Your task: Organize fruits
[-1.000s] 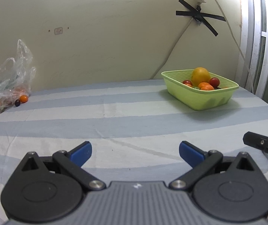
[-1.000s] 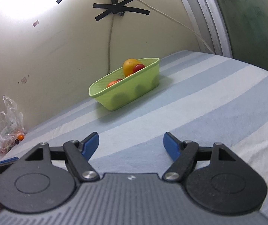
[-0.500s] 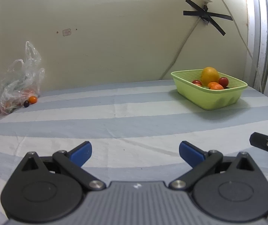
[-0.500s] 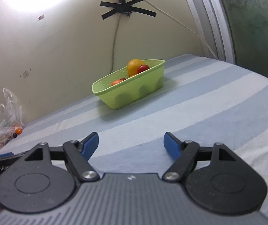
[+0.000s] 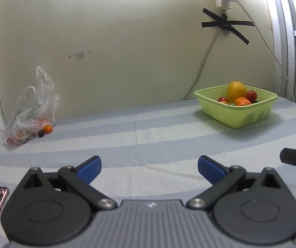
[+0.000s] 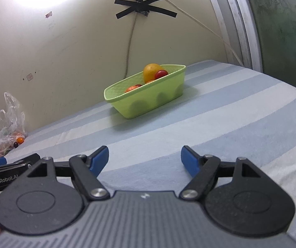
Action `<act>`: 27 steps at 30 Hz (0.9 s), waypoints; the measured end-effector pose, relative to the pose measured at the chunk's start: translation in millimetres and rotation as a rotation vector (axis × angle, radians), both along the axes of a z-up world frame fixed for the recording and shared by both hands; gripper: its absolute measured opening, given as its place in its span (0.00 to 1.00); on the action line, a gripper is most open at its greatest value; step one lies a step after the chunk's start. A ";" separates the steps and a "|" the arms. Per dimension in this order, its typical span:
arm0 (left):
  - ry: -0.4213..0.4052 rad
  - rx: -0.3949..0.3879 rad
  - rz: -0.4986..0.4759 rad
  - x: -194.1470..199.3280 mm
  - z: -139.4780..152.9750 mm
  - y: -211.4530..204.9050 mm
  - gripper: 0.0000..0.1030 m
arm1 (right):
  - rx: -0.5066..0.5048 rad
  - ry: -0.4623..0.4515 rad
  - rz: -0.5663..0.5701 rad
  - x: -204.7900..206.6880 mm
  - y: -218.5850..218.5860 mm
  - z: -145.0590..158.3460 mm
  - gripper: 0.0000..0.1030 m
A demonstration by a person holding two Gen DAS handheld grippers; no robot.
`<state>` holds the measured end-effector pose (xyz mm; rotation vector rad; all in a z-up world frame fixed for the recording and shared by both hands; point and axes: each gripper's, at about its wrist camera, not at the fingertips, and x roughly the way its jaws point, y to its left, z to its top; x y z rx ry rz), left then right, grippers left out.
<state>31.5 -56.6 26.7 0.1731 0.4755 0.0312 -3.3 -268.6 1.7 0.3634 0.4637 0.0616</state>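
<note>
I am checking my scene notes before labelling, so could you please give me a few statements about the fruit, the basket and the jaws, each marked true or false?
1. The green basket holds several fruits. True.
2. The left gripper is shut on an orange. False: its jaws stand open and hold nothing.
3. A small orange fruit lies on the cloth beside the plastic bag. True.
4. The basket is tipped on its side. False: it sits upright on the striped cloth.
5. The right gripper is open. True.
</note>
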 end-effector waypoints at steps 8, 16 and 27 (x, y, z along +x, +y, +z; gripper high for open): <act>-0.007 0.023 -0.004 -0.8 -0.6 -1.2 1.00 | 0.010 0.001 0.002 0.1 -1.9 -0.3 0.78; 0.008 0.006 -0.035 -2.9 -0.6 -2.6 1.00 | 0.012 0.002 0.004 0.6 -2.5 -0.5 0.78; 0.085 -0.005 -0.062 -3.6 -3.6 -7.5 1.00 | 0.015 0.005 0.005 1.2 -2.8 -0.9 0.78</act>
